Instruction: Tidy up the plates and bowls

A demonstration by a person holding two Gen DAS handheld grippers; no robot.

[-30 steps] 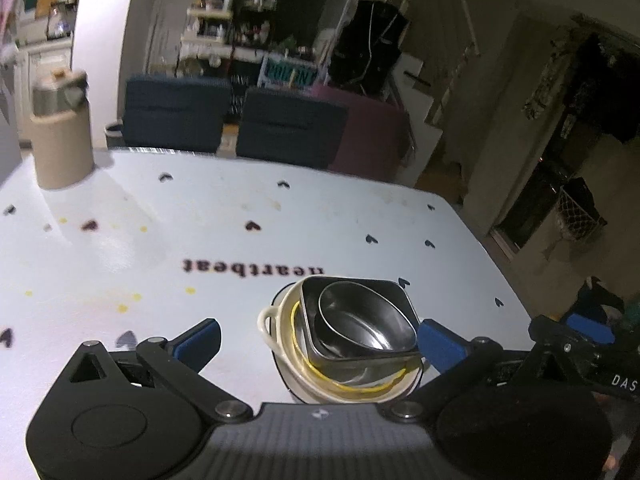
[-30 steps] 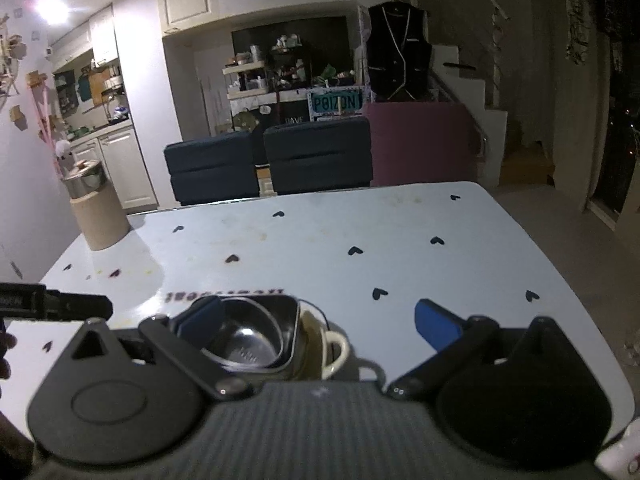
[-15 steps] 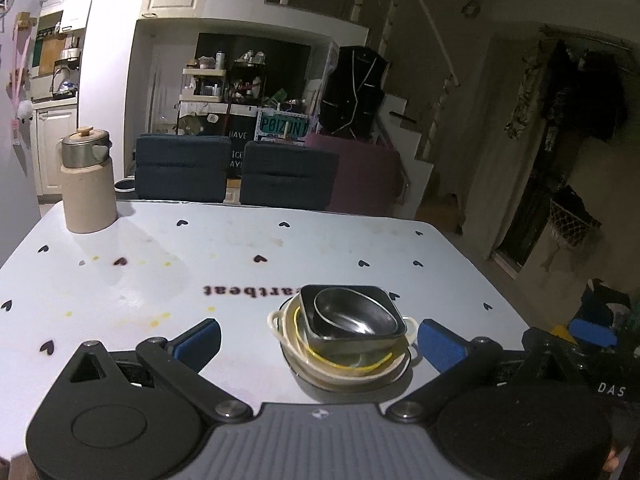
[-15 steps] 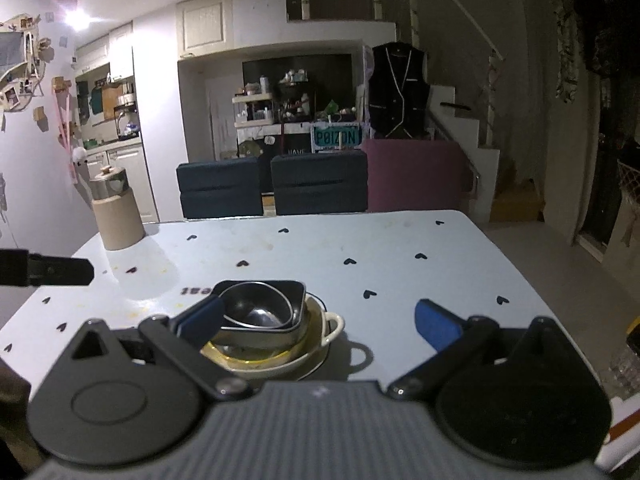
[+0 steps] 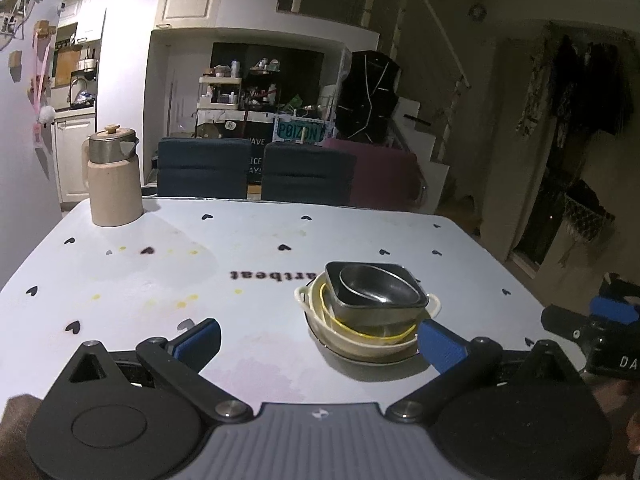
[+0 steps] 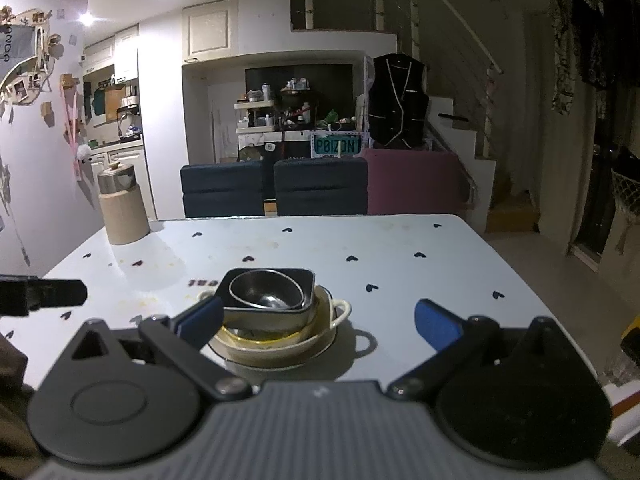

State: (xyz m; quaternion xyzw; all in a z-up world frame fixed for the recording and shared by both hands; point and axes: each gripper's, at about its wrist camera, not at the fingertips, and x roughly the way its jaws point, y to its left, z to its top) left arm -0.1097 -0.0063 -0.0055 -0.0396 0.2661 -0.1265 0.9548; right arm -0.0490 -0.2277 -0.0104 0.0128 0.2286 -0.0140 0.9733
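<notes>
One stack stands on the white table (image 5: pixel 140 272): a round steel bowl (image 5: pixel 372 286) inside a square steel dish (image 5: pixel 404 304), inside a cream two-handled bowl (image 5: pixel 360 342) with a yellow rim line, on a plate. The same stack shows in the right wrist view, with the steel bowl (image 6: pixel 266 290), the cream bowl (image 6: pixel 316 338) and the plate (image 6: pixel 324 350). My left gripper (image 5: pixel 320 338) is open and empty, the stack just ahead near its right finger. My right gripper (image 6: pixel 318 320) is open and empty, the stack by its left finger.
A beige jug with a steel lid (image 5: pixel 114 178) stands at the table's far left corner. Two dark blue chairs (image 5: pixel 256 174) and a maroon seat (image 5: pixel 384 178) line the far edge. The table's right edge drops to the floor (image 6: pixel 540 264).
Both grippers have drawn back and lifted away from the stack, so more of the table and room shows. The stack has stayed in place. Both grippers stay open.
</notes>
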